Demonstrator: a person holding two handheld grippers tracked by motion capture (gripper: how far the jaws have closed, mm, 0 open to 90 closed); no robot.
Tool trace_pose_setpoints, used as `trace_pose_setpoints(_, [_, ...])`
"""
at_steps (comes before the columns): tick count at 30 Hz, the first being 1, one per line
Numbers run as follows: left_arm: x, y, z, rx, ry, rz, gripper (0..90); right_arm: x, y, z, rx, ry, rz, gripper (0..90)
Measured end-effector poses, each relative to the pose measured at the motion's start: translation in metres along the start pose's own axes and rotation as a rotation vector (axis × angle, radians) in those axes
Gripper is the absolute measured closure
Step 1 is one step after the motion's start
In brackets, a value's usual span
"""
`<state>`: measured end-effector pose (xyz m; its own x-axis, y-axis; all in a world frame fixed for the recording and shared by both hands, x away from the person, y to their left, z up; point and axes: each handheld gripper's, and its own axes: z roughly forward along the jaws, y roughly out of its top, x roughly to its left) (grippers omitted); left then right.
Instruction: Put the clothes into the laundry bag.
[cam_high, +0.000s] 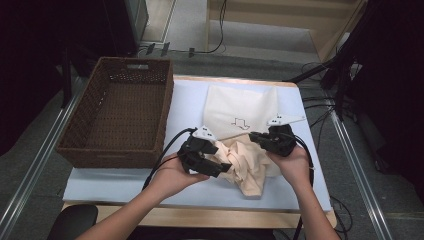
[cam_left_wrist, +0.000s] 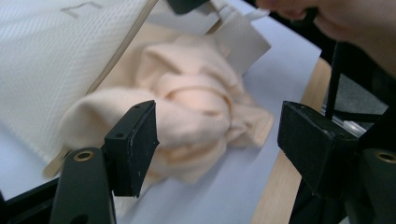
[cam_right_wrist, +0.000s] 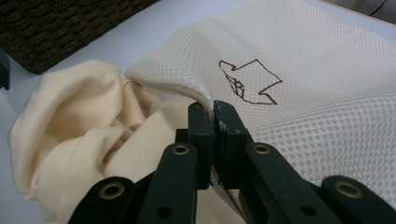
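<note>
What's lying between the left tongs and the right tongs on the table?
In the high view, the crumpled cream cloth lies between the left tongs and the right tongs, at the mesh bag's mouth.

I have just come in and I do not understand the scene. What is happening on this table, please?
A person works with two handheld grippers at a table. The right gripper is shut on the edge of a mesh laundry bag, at its opening. The left gripper is open, its fingers on either side of a crumpled cream garment lying half out of the bag. A wicker basket stands beside them.
</note>
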<state>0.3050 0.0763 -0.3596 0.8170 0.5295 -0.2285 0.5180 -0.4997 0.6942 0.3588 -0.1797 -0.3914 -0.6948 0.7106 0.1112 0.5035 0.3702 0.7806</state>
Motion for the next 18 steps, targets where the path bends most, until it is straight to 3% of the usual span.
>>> trace_pose_setpoints(9, [0.001,0.019,0.045,0.040,0.009,0.003,30.7,0.000,0.000,-0.001,-0.004,0.003,0.002,87.7])
trace_pose_setpoints(18, [0.014,0.015,0.087,0.110,0.042,-0.015,29.0,0.000,0.000,-0.002,-0.007,0.003,0.003,87.7])
